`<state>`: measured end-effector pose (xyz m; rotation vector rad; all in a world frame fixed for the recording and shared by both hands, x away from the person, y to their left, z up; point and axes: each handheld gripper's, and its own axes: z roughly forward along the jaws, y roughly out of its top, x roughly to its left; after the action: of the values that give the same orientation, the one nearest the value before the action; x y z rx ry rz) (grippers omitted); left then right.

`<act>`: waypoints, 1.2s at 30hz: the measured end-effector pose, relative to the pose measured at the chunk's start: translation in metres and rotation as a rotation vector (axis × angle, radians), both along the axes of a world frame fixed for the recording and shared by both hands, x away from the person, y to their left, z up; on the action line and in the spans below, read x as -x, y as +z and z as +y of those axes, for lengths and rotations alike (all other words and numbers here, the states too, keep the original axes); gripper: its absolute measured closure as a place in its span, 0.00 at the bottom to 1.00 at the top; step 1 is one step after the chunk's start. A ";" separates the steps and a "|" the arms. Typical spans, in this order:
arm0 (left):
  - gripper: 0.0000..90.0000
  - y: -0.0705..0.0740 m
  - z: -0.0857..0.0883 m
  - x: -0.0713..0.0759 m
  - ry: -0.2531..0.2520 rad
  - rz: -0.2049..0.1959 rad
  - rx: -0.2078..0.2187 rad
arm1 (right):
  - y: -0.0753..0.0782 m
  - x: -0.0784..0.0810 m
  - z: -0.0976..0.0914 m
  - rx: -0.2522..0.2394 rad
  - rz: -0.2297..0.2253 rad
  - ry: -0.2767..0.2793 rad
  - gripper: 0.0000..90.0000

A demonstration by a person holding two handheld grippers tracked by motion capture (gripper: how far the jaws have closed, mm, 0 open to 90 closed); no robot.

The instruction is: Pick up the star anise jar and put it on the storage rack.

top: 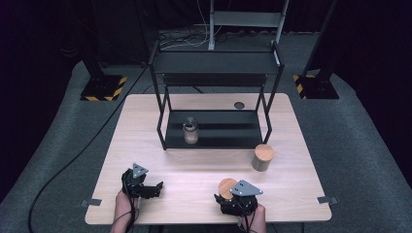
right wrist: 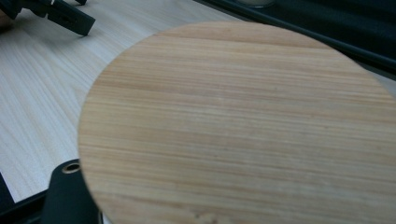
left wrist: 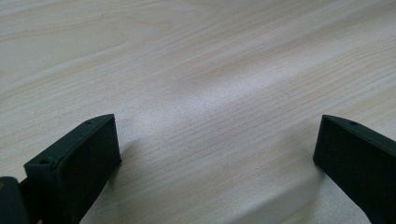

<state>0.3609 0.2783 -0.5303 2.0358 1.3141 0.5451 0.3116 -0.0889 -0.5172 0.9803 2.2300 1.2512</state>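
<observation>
One pale wood table, grey carpet, dark room

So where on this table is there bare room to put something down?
The widest free patch is the middle of the table, between the rack and the two grippers. The left strip beside the rack is bare too. It is crowded on the right, where a lidded jar stands, and at the right gripper, which holds a wooden disc.

My table: pale wood, frame centre | floor: grey carpet | hazard-striped stand bases: upper left, upper right | backdrop: dark
</observation>
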 end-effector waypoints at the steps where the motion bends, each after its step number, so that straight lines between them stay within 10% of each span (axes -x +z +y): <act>1: 0.00 0.000 0.000 0.000 0.000 0.000 0.000 | 0.001 0.000 -0.001 -0.001 -0.001 -0.001 0.28; 36: 0.00 0.000 0.000 0.000 0.000 0.000 0.000 | 0.023 -0.012 -0.011 0.030 -0.032 -0.042 0.28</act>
<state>0.3609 0.2783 -0.5303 2.0359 1.3138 0.5451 0.3232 -0.1003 -0.4938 0.9841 2.1861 1.2031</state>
